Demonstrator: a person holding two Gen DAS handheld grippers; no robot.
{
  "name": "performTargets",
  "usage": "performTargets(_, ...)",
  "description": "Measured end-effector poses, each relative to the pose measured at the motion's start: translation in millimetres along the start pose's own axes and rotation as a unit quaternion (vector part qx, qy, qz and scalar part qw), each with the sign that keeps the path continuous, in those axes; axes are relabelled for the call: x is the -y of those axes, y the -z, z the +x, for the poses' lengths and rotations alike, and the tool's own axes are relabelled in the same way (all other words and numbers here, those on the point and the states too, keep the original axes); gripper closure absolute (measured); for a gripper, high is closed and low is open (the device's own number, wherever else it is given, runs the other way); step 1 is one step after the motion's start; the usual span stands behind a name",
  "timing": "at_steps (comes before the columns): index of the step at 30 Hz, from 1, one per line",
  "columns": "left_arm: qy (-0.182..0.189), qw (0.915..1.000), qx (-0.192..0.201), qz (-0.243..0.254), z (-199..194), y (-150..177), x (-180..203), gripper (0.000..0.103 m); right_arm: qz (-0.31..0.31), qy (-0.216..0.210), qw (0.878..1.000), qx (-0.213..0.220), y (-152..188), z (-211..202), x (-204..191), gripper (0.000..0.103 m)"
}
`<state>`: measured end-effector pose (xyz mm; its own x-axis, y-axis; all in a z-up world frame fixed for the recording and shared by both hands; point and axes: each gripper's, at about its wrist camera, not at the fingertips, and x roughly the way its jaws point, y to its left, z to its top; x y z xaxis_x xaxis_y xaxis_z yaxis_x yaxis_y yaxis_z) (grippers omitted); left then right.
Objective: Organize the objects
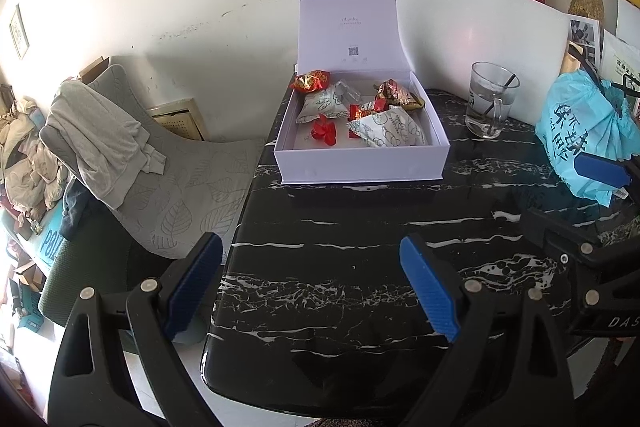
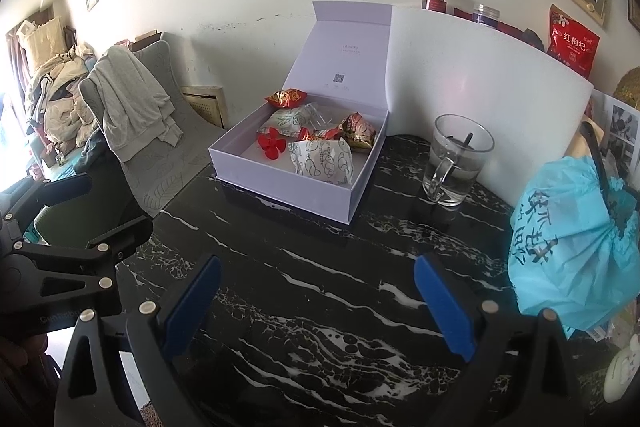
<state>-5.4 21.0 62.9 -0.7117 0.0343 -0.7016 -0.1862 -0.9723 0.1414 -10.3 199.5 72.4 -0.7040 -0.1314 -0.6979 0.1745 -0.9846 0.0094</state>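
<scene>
Both tools empty, fingers spread wide apart, hovering low over the near part of the black marble-pattern surface [image 1: 360, 227]: left tool [image 1: 312, 283] at bottom centre of the left wrist view, right tool [image 2: 320, 303] at bottom centre of the right wrist view; each also shows at the edge of the other's frame. Task things sit in the open white gift box [image 1: 360, 163], centre of frame, lid [image 1: 348, 27] propped upright against the wall. Inside: two white printed snack packets [image 1: 388, 133], red-gold candy wrappers [image 1: 310, 81] along the back and middle, a brown-gold packet [image 1: 400, 95] at right, a red flower-shaped piece [image 1: 324, 133] near the front, and something clear at the back, too small to tell. Nothing loose seen on the surface in front of the box, so sorting looks mostly done; judgement only. Likely left: shut the lid, maybe deal with the items at right of frame. Those are a glass mug [image 2: 456, 163] with water and a dark stirrer, standing just right of the box, and a blue plastic bag [image 2: 572, 251] at the right edge, near the right tool. Unclear if they count as task items. A white board [image 2: 480, 75] stands behind the mug. Chair with grey clothing [image 1: 100, 139] at left, off the surface.
</scene>
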Motion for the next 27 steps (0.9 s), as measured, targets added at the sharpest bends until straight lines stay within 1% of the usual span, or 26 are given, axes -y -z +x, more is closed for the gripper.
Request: performTargets(27, -0.006, 0.9997, -0.022, 0.008, 16, 5, 2, 0.013, 0.0, -0.002, 1.0, -0.012, 3, 10, 1, 0.005)
